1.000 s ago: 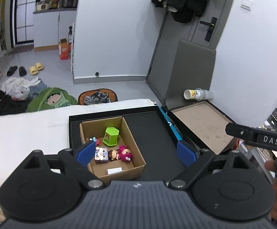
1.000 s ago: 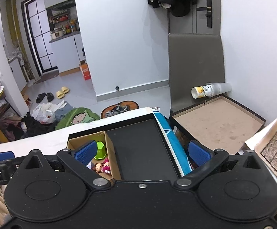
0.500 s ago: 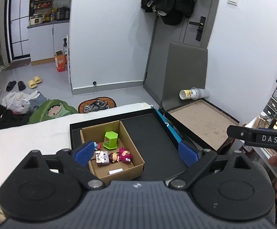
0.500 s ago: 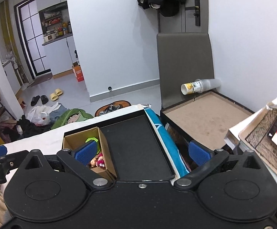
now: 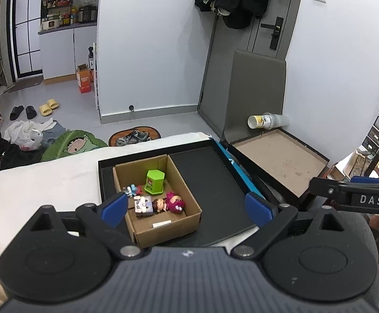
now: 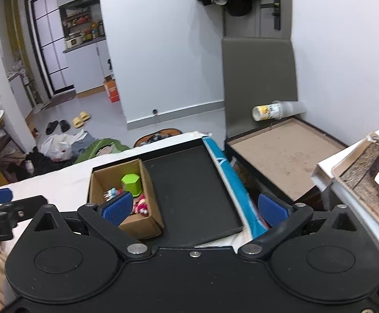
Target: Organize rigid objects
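Observation:
A small cardboard box sits in the left part of a black tray on a white surface. In the box lie a green hexagonal container, a pink doll, a purple-white block toy and a small blue figure. The box and green container also show in the right wrist view. My left gripper is open and empty, held above the near edge of the box. My right gripper is open and empty, above the tray.
A grey chair with a brown seat stands right of the tray, a paper cup stack lying on it. A blue strip runs along the tray's right edge. Shoes, bags and a green cushion lie on the floor beyond.
Both grippers have drawn back and risen a little, so the box and tray look smaller and lower. Both stay open and empty. The toys in the box have not moved.

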Motion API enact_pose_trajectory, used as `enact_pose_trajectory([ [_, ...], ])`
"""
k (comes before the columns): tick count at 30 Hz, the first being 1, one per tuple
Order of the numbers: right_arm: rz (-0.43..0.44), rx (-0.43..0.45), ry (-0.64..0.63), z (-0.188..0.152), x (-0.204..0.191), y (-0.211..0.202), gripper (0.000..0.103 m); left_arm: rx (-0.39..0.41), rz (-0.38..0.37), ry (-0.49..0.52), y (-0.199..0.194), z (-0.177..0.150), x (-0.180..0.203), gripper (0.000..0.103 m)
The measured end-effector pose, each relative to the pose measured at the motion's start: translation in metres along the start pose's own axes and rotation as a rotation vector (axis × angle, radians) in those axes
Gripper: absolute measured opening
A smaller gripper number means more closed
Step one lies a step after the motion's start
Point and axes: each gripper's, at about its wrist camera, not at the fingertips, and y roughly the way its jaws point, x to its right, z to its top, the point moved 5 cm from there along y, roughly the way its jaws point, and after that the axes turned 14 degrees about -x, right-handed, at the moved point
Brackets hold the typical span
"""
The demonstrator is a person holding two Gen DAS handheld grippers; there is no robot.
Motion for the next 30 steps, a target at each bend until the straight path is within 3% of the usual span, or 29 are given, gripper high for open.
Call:
enact_pose_trajectory([
  [30, 0.005, -0.007, 0.033, -0.005, 0.001, 0.003, 0.103, -0.014, -0.002, 0.036, 0.001, -0.01, 0.006, 0.096],
])
